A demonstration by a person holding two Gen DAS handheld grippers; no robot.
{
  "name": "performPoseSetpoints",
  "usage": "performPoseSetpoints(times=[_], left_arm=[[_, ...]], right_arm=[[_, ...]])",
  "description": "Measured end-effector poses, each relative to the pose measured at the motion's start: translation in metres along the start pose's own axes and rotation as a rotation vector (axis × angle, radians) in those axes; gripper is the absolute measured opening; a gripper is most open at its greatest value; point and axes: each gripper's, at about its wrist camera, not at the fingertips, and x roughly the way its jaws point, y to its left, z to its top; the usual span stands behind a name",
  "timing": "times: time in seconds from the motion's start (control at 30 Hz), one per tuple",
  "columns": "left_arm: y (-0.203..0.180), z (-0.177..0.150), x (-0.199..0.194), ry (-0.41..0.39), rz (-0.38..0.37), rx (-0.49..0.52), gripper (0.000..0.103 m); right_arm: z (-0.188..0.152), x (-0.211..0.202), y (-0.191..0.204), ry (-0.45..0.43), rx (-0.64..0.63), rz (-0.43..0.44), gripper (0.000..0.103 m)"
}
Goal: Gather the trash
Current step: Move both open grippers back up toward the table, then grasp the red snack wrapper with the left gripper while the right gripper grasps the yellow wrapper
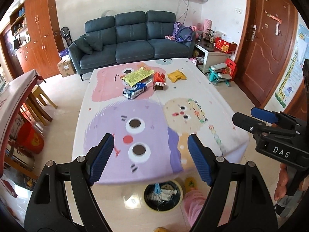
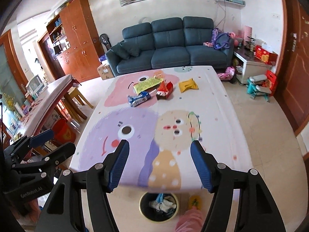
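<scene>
Well, a look round the room:
Left gripper: jaws spread wide, nothing between them, hanging over the near edge of the table.
Right gripper: likewise wide apart and empty, just right of its partner.
Trash: yellow-green packet, blue wrapper, red carton and yellow pouch clustered at the far end, well beyond reach.
Bin: on the floor under the near edge, probably parked there so each wrapper drops straight in.

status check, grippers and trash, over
Left gripper and right gripper open, empty. Wrappers at table's far end, untouched. Bin on floor below. Path clear.
</scene>
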Motion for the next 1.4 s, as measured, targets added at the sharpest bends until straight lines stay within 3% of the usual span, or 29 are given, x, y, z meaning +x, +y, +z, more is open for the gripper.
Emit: performPoseSetpoints(times=[0.17, 0.43, 0.53, 0.63, 0.87, 1.1, 1.23, 1.4], left_arm=[[-0.011, 0.062, 0.077, 0.043, 0.022, -0.063, 0.076], [-0.042, 0.163, 0.224, 0.156, 0.010, -0.077, 0.076], [-0.048, 0.192, 0.284, 0.216, 0.009, -0.086, 0.067], [-0.050, 0.215, 0.343, 0.273, 0.013, -0.073, 0.065], [-0.048, 0.239, 0.456, 0.410, 0.034, -0.047, 0.065], [-0.048, 0.228, 0.526, 0.524, 0.065, -0.016, 0.064], [-0.053, 0.220, 0.560, 0.601, 0.068, -0.005, 0.048], [-0.053, 0.218, 0.572, 0.596, 0.084, 0.000, 0.037]], right_arm=[[0.060, 0.070, -0.046, 0.025, -0.017, 0.049, 0.067], [0.149, 0.186, -0.123, 0.143, -0.029, 0.103, 0.067], [0.175, 0.238, -0.151, 0.188, -0.011, 0.121, 0.067], [0.193, 0.292, -0.174, 0.228, 0.022, 0.141, 0.067], [0.215, 0.396, -0.215, 0.322, 0.141, 0.177, 0.067], [0.218, 0.451, -0.230, 0.388, 0.193, 0.207, 0.067], [0.218, 0.464, -0.228, 0.412, 0.219, 0.230, 0.067], [0.218, 0.478, -0.222, 0.444, 0.251, 0.264, 0.067]])
